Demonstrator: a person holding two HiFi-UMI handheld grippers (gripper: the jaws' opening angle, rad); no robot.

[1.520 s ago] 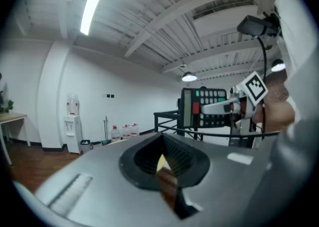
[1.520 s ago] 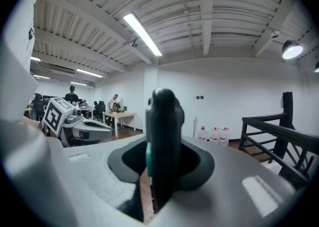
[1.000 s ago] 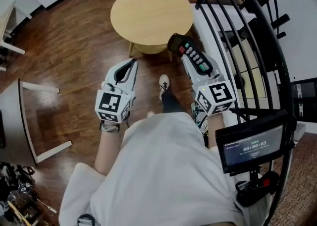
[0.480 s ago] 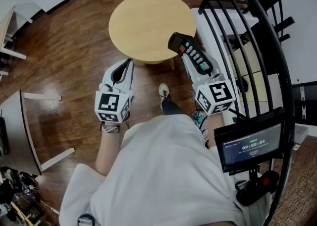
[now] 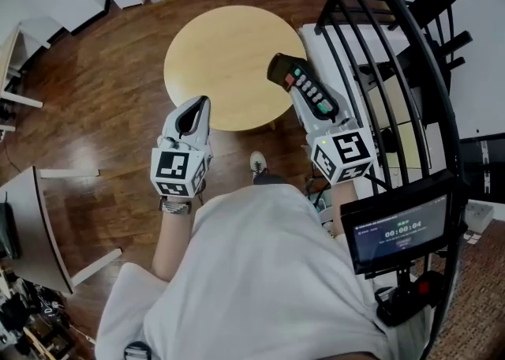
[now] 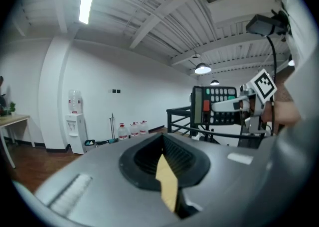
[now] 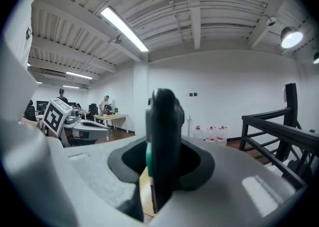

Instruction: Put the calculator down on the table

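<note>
My right tongs [image 5: 312, 107] pinch the black calculator with coloured keys [image 5: 300, 82] in the air, by the round pale wooden desk's [image 5: 221, 50] edge. It is not set down yet, and my left tongs [image 5: 197, 110] are pressed together, empty.

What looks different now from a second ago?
The person has stepped toward the round table, so it sits nearer in the head view. The calculator now shows over its right edge, and the left gripper reaches its near edge. Nothing was taken or let go. The right gripper still clamps the calculator, and the left gripper stays shut and empty.
</note>
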